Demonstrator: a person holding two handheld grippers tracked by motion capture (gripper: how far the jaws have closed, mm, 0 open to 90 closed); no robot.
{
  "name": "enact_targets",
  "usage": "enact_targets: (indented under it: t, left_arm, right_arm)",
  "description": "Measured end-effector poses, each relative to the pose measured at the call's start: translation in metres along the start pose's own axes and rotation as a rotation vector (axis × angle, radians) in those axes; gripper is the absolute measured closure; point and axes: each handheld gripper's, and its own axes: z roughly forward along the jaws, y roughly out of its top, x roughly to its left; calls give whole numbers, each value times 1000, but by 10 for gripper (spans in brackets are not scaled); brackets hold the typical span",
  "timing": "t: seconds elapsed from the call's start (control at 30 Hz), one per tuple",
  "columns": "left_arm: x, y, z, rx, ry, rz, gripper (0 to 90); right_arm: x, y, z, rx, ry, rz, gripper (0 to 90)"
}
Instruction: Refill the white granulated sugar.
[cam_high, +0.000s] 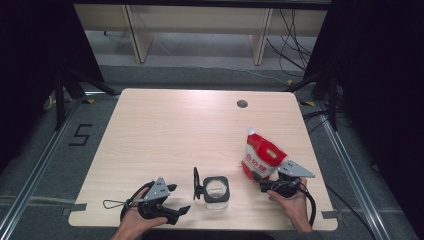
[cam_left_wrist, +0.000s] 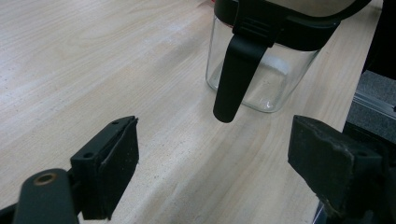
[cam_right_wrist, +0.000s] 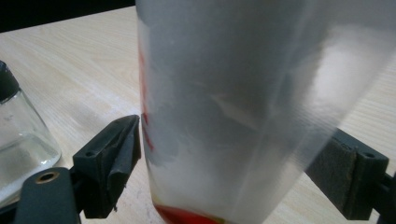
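Note:
A red and white pouch (cam_high: 263, 156) stands upright on the table at the right. My right gripper (cam_high: 262, 182) is at its base. In the right gripper view the pouch (cam_right_wrist: 243, 102) stands between the two wide-apart jaws of the right gripper (cam_right_wrist: 233, 154), which is open around it. A clear glass jar (cam_high: 216, 193) with a black rim stands near the front middle, its lid (cam_high: 197, 183) flipped open to the left. My left gripper (cam_high: 179, 199) is open just left of it. In the left gripper view the jar (cam_left_wrist: 261, 60) and its hanging black clasp (cam_left_wrist: 236, 79) lie beyond the empty left gripper (cam_left_wrist: 217, 147).
The light wooden table (cam_high: 175, 130) has a round cable hole (cam_high: 242, 104) near its far edge. The jar (cam_right_wrist: 21, 130) also stands close to the left of the pouch. Dark stands and cables flank the table on the floor.

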Motion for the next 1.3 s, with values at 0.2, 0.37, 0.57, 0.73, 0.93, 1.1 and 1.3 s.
enact_targets:
  t: [0.2, 0.37, 0.57, 0.73, 0.93, 1.1, 1.3]
  left_arm:
    - [-1, 0, 1, -12, -3, -11, 162]
    - [-1, 0, 1, -10, -3, -9, 163]
    - [1, 1, 0, 14, 2, 30, 165]
    - [1, 1, 0, 11, 1, 30, 167]
    - [0, 0, 0, 22, 1, 8, 168]
    - [0, 0, 0, 19, -1, 8, 168]
    - [-1, 0, 1, 8, -7, 6, 169]
  right_arm:
    - [-3, -1, 5, -1, 6, -11, 181]
    - [0, -2, 10, 1, 31, 26, 199]
    - [-2, -1, 12, -13, 61, 30, 254]
    - [-3, 0, 15, -16, 57, 13, 278]
    - [-2, 1, 18, -34, 77, 17, 311]
    - [-1, 2, 21, -43, 86, 17, 317]
    - [1, 3, 23, -37, 85, 23, 320]
